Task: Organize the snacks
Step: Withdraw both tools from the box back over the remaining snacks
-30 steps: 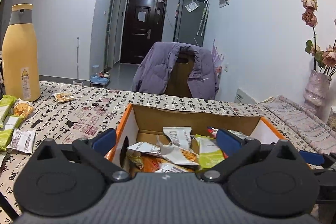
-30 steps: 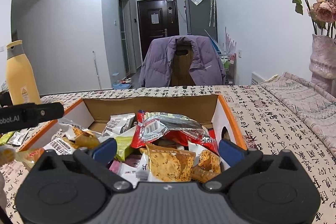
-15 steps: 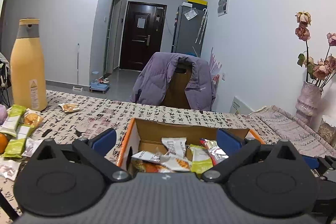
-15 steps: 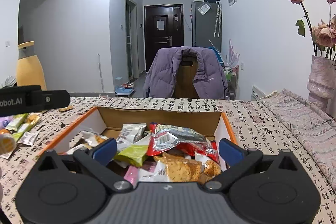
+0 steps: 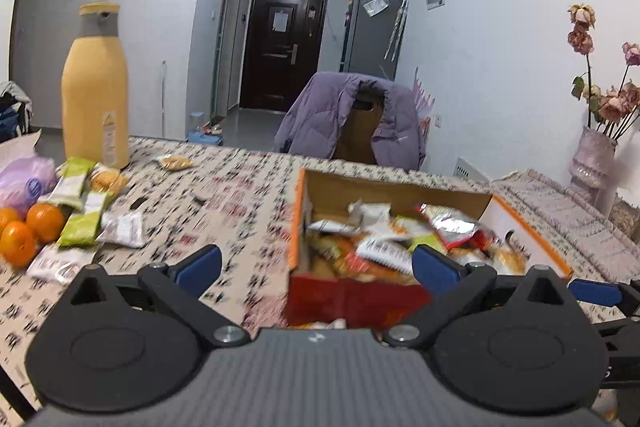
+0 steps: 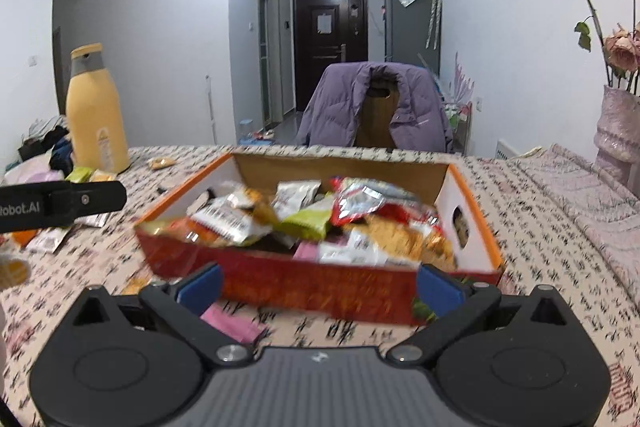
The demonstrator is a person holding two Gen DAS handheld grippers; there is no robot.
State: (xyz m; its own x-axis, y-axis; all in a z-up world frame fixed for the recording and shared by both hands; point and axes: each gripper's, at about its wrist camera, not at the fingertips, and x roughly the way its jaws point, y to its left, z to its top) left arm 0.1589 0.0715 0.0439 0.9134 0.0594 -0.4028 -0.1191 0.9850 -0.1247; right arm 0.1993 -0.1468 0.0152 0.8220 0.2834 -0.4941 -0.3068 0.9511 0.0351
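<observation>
I see both my left tongs [image 5: 316, 265] and right tongs [image 6: 320, 285] spread wide, holding nothing; the snack box [image 6: 320, 287] sits heaped on the bench [image 6: 540, 247]; loose packets [image 5: 84, 223] lie left; a hurried grab could spill the overfull pile.

Left gripper [image 5: 316, 263] fingers [image 5: 199, 264] spread, snack-filled box [image 5: 360, 297] ahead

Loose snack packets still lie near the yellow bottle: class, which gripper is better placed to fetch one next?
Probably the left gripper. Its open fingers sit between the snack box and the loose packets on its left side; the right gripper faces the box, farther from them.
</observation>
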